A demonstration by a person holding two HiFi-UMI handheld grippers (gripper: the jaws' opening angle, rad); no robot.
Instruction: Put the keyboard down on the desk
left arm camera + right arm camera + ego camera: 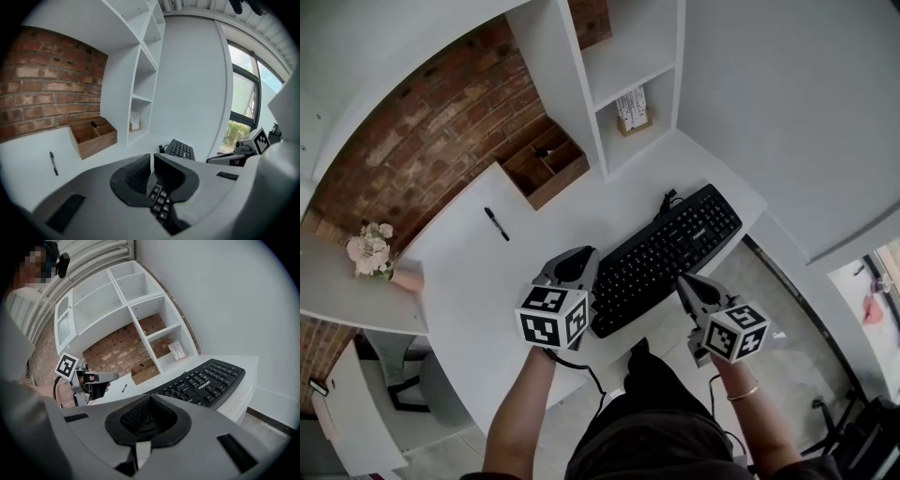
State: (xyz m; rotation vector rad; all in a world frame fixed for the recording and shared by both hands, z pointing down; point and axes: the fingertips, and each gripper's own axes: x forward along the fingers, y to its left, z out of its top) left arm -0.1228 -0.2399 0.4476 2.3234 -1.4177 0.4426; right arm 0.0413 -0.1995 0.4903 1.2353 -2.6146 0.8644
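Observation:
A black keyboard [666,258] lies flat on the white desk [469,272], slanting from the front edge toward the back right. My left gripper [578,258] hovers over the keyboard's near left end. In the left gripper view its jaws [152,161] stand almost together with only a thin slit, nothing between the pads, and keys [159,204] showing below. My right gripper [686,284] is off the desk's front edge beside the keyboard [206,380]; its jaws [150,401] are shut and empty.
A wooden organiser [546,161] stands at the back against the brick wall, a black pen [497,223] lies in front of it. White shelving [619,84] rises at the back right with small books [633,111]. The keyboard's cable [667,200] curls behind it. Flowers [370,248] sit far left.

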